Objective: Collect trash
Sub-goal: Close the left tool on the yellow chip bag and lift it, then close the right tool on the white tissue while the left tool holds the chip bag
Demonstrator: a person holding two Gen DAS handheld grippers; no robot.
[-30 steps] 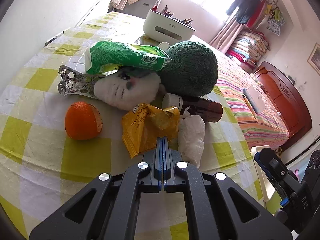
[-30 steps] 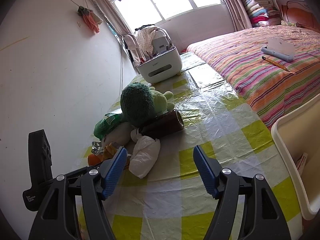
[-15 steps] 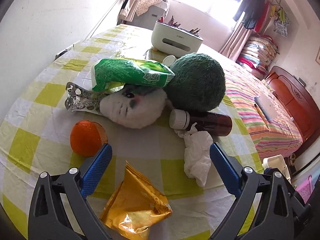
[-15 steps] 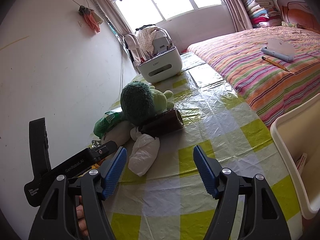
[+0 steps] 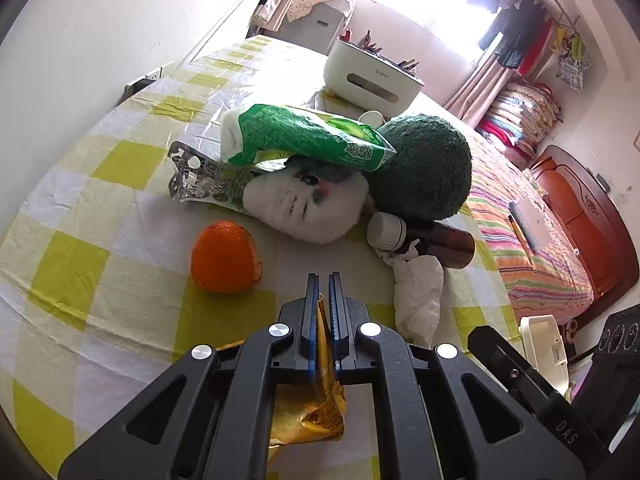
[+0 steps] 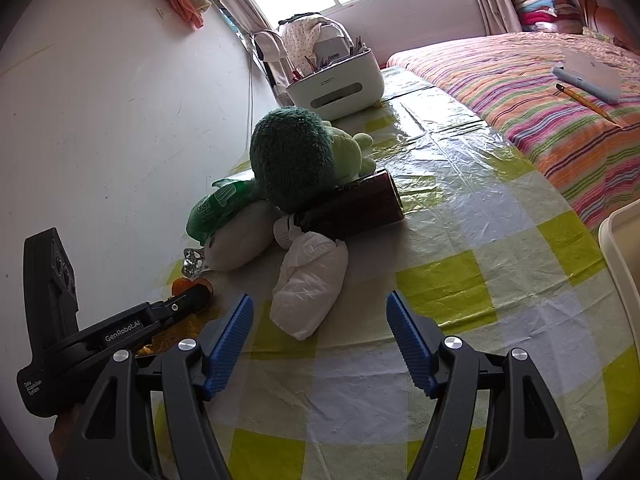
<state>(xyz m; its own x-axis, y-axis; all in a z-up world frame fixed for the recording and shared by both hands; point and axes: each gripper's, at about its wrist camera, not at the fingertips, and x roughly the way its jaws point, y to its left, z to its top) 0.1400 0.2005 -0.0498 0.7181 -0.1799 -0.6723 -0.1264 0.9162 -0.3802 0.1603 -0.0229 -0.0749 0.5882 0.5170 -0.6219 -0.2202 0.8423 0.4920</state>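
Observation:
My left gripper (image 5: 324, 280) is at the table's near edge, its jaws closing down to shut on a crumpled yellow snack wrapper (image 5: 308, 420); the pads press on it and it hangs below them. In front of it lie an orange (image 5: 224, 258) and a white crumpled tissue (image 5: 418, 300). A brown bottle (image 5: 432, 240) with a white cap lies behind the tissue. My right gripper (image 6: 319, 304) is open, just short of the tissue (image 6: 310, 284), with nothing between its fingers. The left gripper (image 6: 192, 298) shows at the lower left of the right wrist view.
A green snack bag (image 5: 300, 138) and a silver wrapper (image 5: 196, 178) rest on a white plush toy (image 5: 308, 204) beside a green plush (image 5: 424, 168). A white organizer box (image 5: 372, 76) stands farther back. A white bin (image 6: 622, 248) sits off the table's right edge, before the bed.
The left gripper opened, the yellow wrapper dropped to the table, then it shut on the wrapper again nearer the edge. The right gripper moved forward and down toward the tissue.

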